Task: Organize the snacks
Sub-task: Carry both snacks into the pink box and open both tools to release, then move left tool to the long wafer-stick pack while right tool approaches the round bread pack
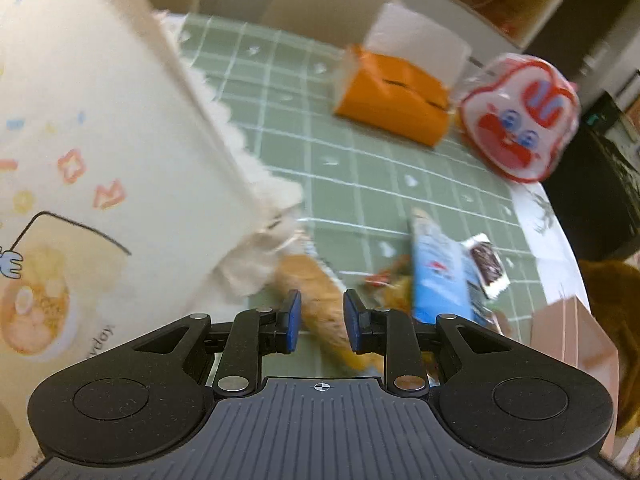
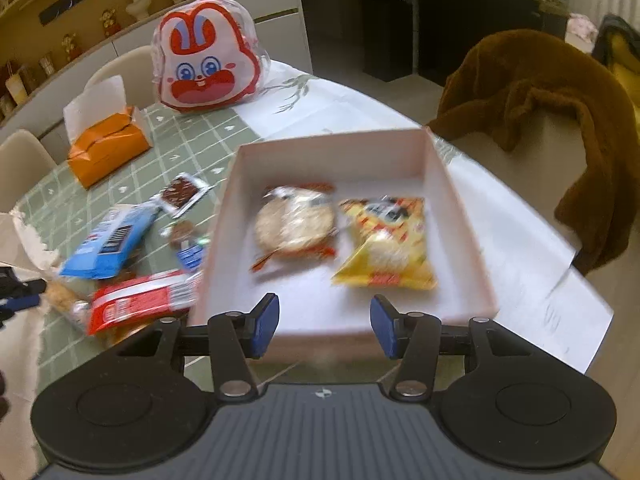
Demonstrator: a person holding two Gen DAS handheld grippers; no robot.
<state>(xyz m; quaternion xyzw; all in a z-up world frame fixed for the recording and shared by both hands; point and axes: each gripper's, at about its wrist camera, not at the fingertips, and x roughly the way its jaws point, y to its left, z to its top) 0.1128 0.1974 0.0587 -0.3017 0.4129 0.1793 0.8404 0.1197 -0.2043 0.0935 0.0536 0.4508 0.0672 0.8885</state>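
Observation:
A pale pink box (image 2: 440, 168) stands on the table and holds a round rice cracker pack (image 2: 296, 224) and a yellow snack bag (image 2: 388, 244). My right gripper (image 2: 324, 326) is open and empty above the box's near wall. Left of the box lie a blue packet (image 2: 108, 240), a red packet (image 2: 140, 304) and a small dark chocolate packet (image 2: 180, 192). My left gripper (image 1: 322, 320) is open over an orange-brown bread pack (image 1: 316, 300), jaws on either side, not closed on it. The blue packet (image 1: 440, 276) lies to its right.
A large white printed bag (image 1: 92, 152) fills the left of the left wrist view. An orange tissue box (image 2: 106, 152) and a red-and-white bunny bag (image 2: 206, 60) sit at the back. A chair with a brown coat (image 2: 560, 120) stands on the right.

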